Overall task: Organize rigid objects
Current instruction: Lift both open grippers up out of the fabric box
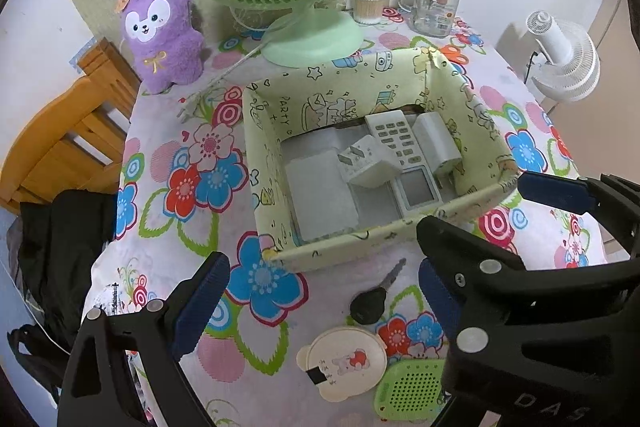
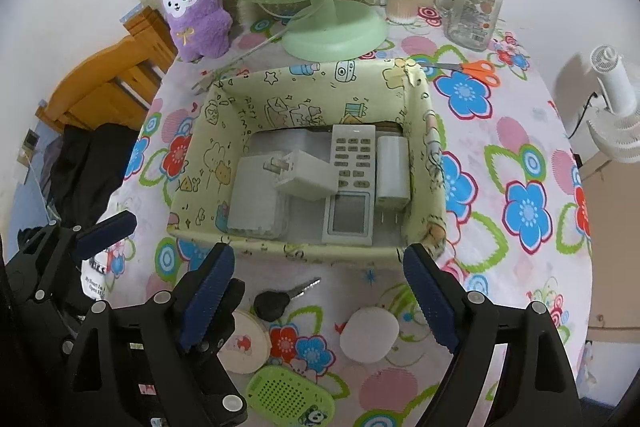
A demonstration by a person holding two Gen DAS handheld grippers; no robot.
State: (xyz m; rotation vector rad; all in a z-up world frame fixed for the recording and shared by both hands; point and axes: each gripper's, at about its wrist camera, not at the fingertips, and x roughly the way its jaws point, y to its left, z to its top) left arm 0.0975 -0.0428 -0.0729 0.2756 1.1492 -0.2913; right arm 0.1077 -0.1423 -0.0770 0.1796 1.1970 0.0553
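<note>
Tongs in both hands hover wide open and empty over a flowered tablecloth (image 2: 520,131), the left gripper (image 1: 320,303) and right gripper (image 2: 320,291) flanking a car key (image 2: 280,301) just before the paper-covered box (image 2: 304,251). Inside already lie a remote (image 2: 352,183), two chargers and a flat white case. Still outside: a round compact (image 2: 244,343), white disc (image 2: 370,335) and green speaker (image 2: 290,399). Risk, likely: the flat key slipping from the pads, or crowded grippers knocking each other or the box's flimsy front wall.
</note>
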